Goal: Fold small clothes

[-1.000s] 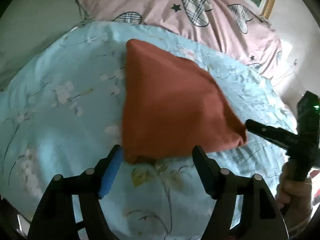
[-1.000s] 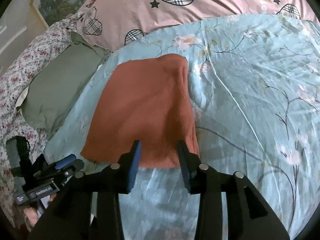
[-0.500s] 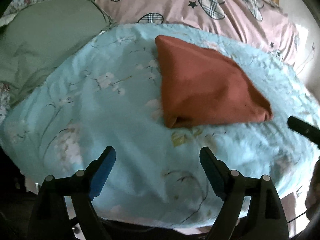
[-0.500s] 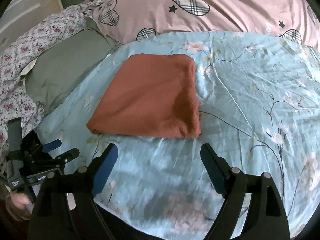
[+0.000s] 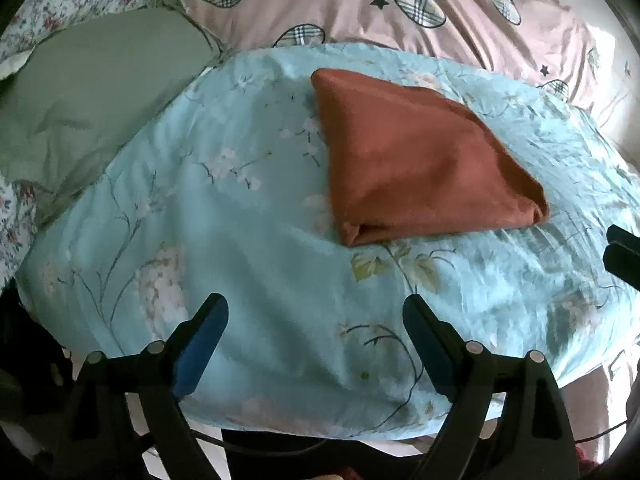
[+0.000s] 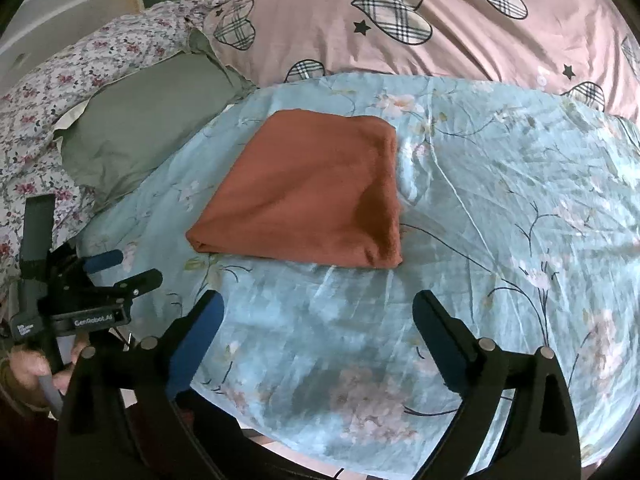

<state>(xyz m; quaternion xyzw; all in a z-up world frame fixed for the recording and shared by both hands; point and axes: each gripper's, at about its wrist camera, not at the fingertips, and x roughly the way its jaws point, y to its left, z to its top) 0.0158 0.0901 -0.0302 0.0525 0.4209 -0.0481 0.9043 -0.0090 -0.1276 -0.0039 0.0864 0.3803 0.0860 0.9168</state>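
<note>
Step in hand: the fold itself looks finished, and both tools are sitting clear of the cloth; I judge this to be the release after the last fold.
Garment: the rust-red folded cloth (image 6: 304, 196) is lying flat on the blue floral bedspread (image 6: 500, 208), a little left of centre in the right wrist view and right of centre in the left wrist view (image 5: 416, 168); its layered open edges are showing at the near corner.
Left hand-held gripper (image 5: 314, 312): its jaws are opening, standing wide at the bottom of its own frame with only bedspread between them; it is also appearing at the lower left of the right wrist view (image 6: 120, 268), gripped by a hand (image 6: 28, 368).
Right hand-held gripper (image 6: 318, 308): its jaws are opening too, spread wide, nothing between the pads, well short of the cloth.
Surroundings: a green pillow (image 6: 144, 120) is lying at the upper left, a pink heart-print quilt (image 6: 400, 20) across the top.
Poor view: the dark shape at the right edge of the left wrist view is probably the right tool's fingers, but it is cut off.
Next move: either tidying the loose near corner with a light pinch, or fetching another garment; none is showing in these views.
</note>
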